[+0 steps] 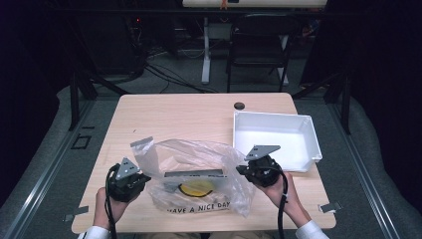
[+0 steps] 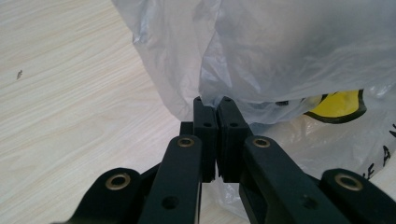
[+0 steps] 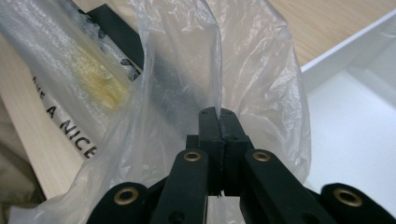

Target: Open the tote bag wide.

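Both hands come up from the near edge of the table (image 1: 149,107), and each one works a gripper against the clear plastic bag (image 1: 199,169) lying at the front of the tabletop. Left gripper (image 1: 130,181) sits at the bag's left side, its jaws pressed together on a fold of the film; you see the pinch plainly in its own view (image 2: 215,105), plastic bunched right at the tips. Right gripper (image 1: 258,170) is at the bag's right side, jaws closed on the thin edge there too (image 3: 218,114). Inside the bag, a yellow round item (image 1: 196,188) under a dark strip. Black lettering runs along the bag's near side. Just right of the bag and behind the right gripper stands a white bin (image 1: 298,120).
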